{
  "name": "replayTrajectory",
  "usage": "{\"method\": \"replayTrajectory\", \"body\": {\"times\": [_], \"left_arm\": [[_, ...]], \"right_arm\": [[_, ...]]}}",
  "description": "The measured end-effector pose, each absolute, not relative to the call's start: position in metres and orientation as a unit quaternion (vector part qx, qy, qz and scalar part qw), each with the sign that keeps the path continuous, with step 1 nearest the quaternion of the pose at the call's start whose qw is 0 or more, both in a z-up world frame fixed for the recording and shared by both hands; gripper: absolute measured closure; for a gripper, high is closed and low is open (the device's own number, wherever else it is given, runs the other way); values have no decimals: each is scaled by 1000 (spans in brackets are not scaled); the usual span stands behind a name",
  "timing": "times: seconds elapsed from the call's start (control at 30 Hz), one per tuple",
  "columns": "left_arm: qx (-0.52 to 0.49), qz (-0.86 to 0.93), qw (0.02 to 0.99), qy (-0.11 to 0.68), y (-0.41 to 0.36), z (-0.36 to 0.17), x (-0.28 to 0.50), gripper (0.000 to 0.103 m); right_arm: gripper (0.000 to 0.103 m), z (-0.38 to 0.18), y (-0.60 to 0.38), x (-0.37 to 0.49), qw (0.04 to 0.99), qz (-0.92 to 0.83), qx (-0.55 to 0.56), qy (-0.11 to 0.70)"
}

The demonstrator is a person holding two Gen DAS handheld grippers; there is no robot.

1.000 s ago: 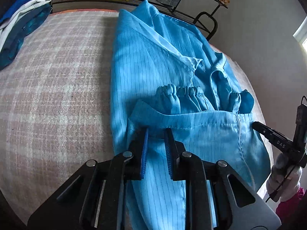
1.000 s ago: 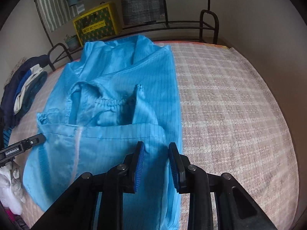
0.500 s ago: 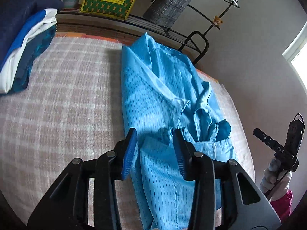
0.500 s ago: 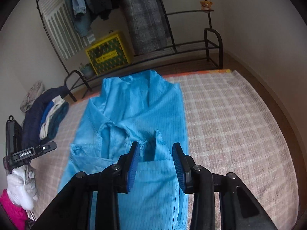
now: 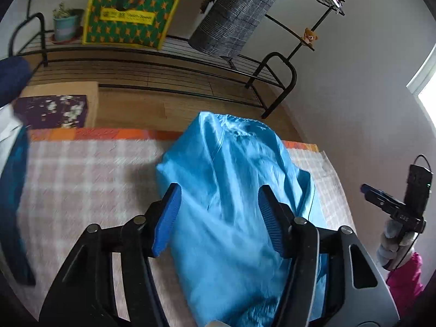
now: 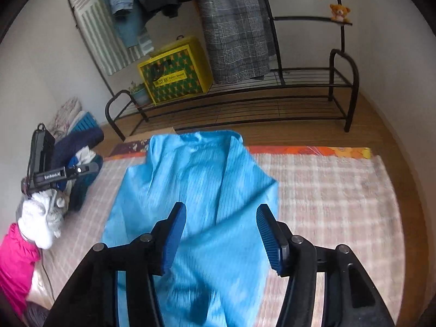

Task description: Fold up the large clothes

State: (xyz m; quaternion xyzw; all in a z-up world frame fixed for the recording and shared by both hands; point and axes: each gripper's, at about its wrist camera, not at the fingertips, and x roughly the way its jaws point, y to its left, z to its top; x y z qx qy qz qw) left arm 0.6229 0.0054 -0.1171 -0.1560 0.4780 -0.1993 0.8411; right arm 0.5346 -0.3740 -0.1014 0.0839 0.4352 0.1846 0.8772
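Left gripper: raised above the blue garment, angled down along its length, jaws spread wide with nothing between the blue pads. Right gripper: likewise lifted, tilted down, jaws wide apart and empty. Garment: lying lengthwise on the plaid blanket, collar end toward the black metal rack, folded into a long strip. Gloved left hand seen low at the side, pink sleeve below it.

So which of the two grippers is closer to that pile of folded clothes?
Left. The left gripper is over the blue garment's side facing the pile; the right gripper is over the far side.
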Motion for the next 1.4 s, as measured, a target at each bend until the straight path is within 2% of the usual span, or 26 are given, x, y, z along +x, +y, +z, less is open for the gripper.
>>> {"method": "replayTrajectory", "body": {"times": [0.27, 0.5, 0.53, 0.57, 0.6, 0.63, 0.7, 0.87, 1.1, 1.4], "left_arm": [[-158, -180, 822, 517, -21, -162, 722, 41], [-162, -175, 806, 542, -40, -193, 759, 41], [-163, -176, 806, 541, -42, -195, 761, 47], [-160, -175, 809, 539, -45, -198, 762, 62], [-156, -173, 810, 539, -48, -200, 762, 75], [-150, -169, 811, 539, -51, -203, 762, 94], [-158, -168, 814, 533, -55, -202, 760, 98], [-165, -180, 833, 497, -59, -180, 744, 102], [-150, -186, 851, 467, -59, -135, 705, 103], [-154, -206, 858, 444, -53, -77, 623, 103]], "right_arm": [[44, -162, -354, 651, 855, 187, 115, 469], [45, -206, -331, 712, 831, 182, 119, 513], [50, -211, -328, 717, 828, 183, 124, 516], [58, -216, -326, 722, 825, 184, 130, 518], [82, -220, -325, 724, 822, 185, 133, 522], [95, -222, -323, 724, 826, 176, 123, 522], [101, -217, -322, 721, 842, 166, 100, 503], [103, -197, -339, 710, 861, 169, 127, 463], [103, -146, -340, 676, 870, 203, 134, 428], [103, -77, -338, 580, 872, 251, 111, 406]]}}
